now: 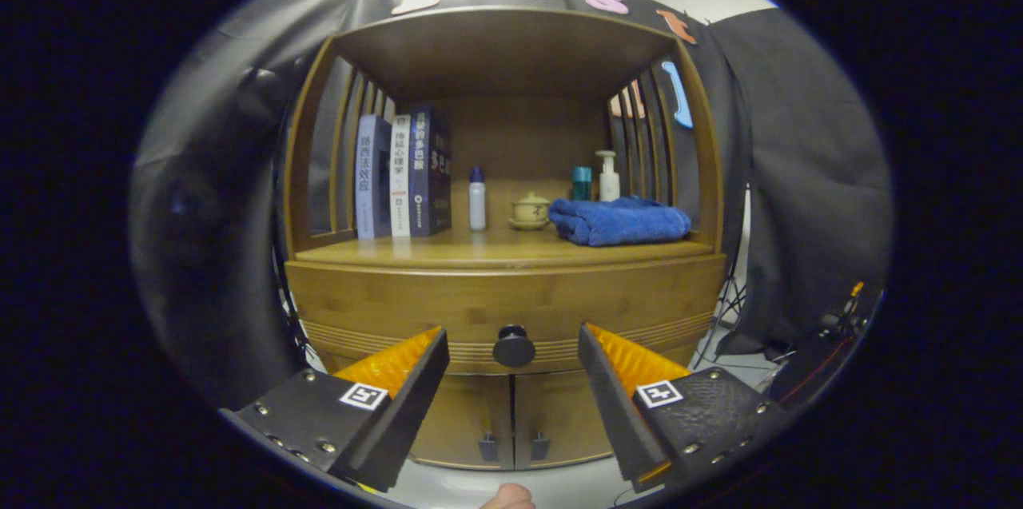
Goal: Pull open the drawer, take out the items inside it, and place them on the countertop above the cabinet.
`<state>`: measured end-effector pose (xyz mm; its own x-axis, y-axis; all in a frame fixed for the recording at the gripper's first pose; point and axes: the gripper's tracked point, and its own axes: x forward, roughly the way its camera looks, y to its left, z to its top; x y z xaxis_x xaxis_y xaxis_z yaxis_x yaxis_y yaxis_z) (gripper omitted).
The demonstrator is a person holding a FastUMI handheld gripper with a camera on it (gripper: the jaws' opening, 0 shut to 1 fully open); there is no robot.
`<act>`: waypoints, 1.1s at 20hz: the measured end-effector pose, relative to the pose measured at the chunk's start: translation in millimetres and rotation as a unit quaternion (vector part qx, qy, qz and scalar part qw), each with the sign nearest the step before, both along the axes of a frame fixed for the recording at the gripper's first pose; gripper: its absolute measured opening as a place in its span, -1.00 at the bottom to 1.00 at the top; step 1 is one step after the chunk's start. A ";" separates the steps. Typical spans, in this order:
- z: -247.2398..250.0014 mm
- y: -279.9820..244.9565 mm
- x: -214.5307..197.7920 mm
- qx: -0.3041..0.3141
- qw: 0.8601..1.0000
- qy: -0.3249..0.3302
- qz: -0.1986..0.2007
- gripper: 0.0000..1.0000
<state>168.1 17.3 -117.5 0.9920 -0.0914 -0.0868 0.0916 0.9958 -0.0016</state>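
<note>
A wooden cabinet fills the middle of the gripper view. Its drawer [400, 301] is a wide wooden front, closed, with a round dark knob [514, 347] at its centre. My gripper [513, 333] stands open, and the knob sits in the gap between the two fingertips, a little beyond them, touching neither. The countertop [447, 249] lies just above the drawer, under an open shelf niche. What is inside the drawer is hidden.
On the countertop stand three books [404, 173], a small white bottle [477, 199], a lidded cup on a saucer [530, 211], a folded blue towel [619, 221], a teal container [582, 183] and a pump bottle [608, 176]. Two cabinet doors [511, 417] sit below the drawer.
</note>
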 end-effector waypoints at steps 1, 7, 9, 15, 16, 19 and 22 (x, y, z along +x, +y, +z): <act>-10.6 0.4 10.7 0.000 1.000 0.011 0.001 0.95; -31.5 6.0 50.3 -0.025 0.999 0.023 0.016 0.86; -31.4 11.5 60.1 -0.016 1.000 0.017 0.020 0.74; -41.5 -4.3 68.5 -0.002 1.000 0.018 -0.001 0.18; -42.1 -2.2 67.7 -0.006 1.000 0.021 0.003 0.03; -43.0 -4.6 67.8 -0.038 0.999 0.033 0.010 -0.15; -44.1 -2.4 67.7 -0.023 0.999 0.039 0.014 -0.20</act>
